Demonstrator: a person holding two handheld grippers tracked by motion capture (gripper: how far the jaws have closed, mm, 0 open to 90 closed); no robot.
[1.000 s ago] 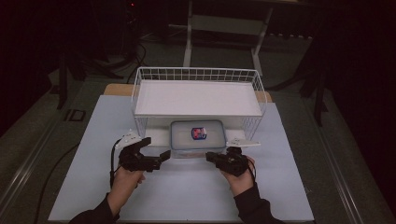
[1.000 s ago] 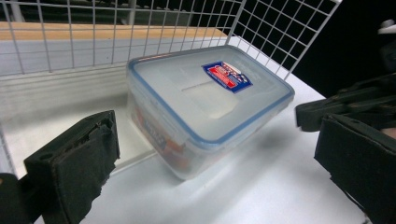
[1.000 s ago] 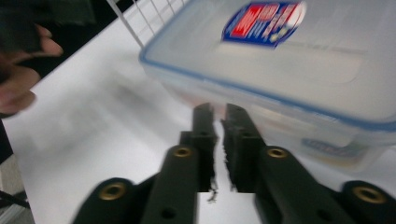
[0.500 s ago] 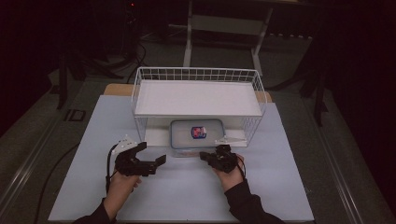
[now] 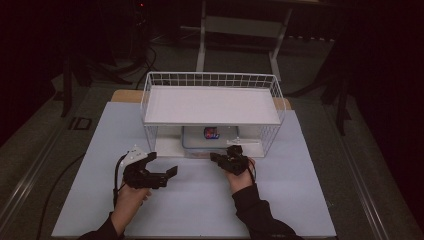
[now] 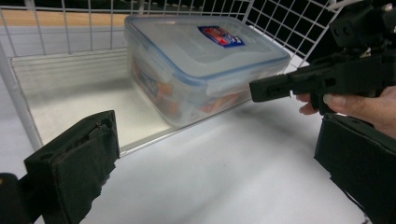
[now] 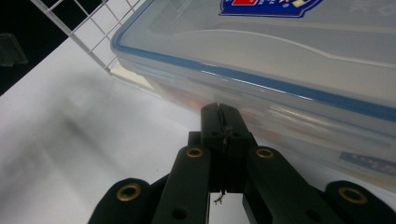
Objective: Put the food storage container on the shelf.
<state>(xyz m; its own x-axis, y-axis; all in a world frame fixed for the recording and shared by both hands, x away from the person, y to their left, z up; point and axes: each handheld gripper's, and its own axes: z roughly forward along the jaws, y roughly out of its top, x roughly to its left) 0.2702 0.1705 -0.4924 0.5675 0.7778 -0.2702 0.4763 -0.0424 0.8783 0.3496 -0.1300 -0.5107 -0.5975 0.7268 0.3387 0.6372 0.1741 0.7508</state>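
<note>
We are holding our right gripper (image 7: 219,109), jaws pressed together and empty, just in front of the clip-lid food container (image 6: 205,60) sitting on the wire rack's (image 5: 210,107) lower shelf; our left gripper (image 5: 152,172), jaws spread wide, is waiting farther from the container.

From my station the room was dark beyond the lit table (image 5: 300,200). Glare washed the plastic container's (image 6: 205,60) lid; my left gripper's (image 6: 224,172) near jaws were blurred, and soft shadows fell beneath.
</note>
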